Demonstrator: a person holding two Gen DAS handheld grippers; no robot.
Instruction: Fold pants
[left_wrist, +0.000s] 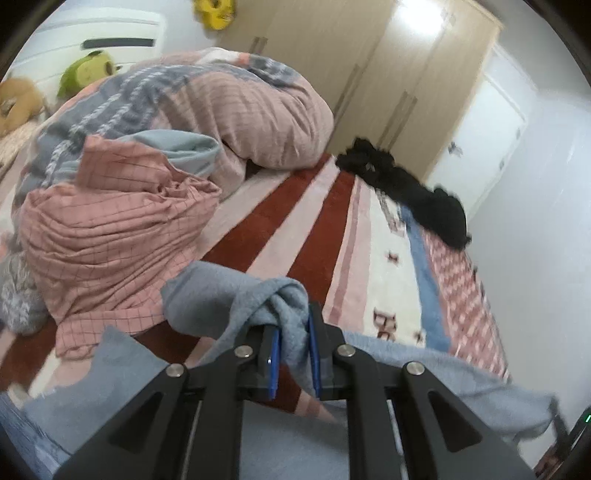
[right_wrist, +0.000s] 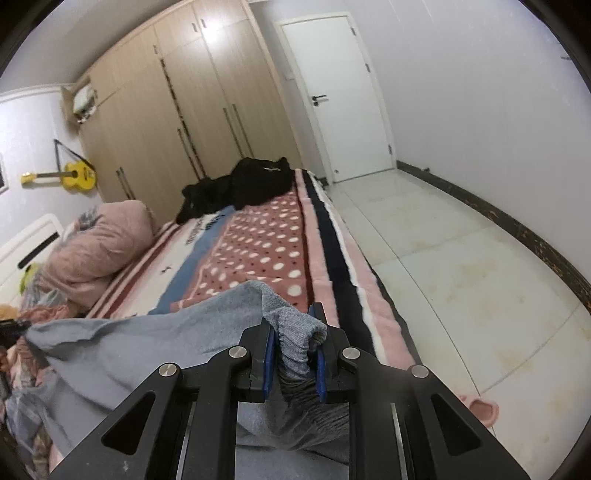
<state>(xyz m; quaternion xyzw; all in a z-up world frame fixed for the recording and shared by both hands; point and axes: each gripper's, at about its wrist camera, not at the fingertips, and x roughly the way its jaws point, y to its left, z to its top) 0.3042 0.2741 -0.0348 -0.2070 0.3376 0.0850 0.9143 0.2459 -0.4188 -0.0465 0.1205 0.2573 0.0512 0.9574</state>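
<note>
The grey-blue pants (left_wrist: 218, 295) hang stretched between my two grippers above the striped blanket (left_wrist: 325, 229) on the bed. My left gripper (left_wrist: 293, 339) is shut on a bunched edge of the pants. My right gripper (right_wrist: 295, 343) is shut on the ribbed waistband of the pants (right_wrist: 291, 332). The cloth spreads left from it in the right wrist view, and its lower part is hidden under the gripper frames.
A pink checked duvet (left_wrist: 122, 229) is heaped at the left of the bed. A black garment (right_wrist: 243, 188) lies at the bed's far end. The wardrobe (right_wrist: 177, 122), a white door (right_wrist: 343, 96) and tiled floor (right_wrist: 461, 280) lie beyond. A pink slipper (right_wrist: 480, 410) sits by the bed.
</note>
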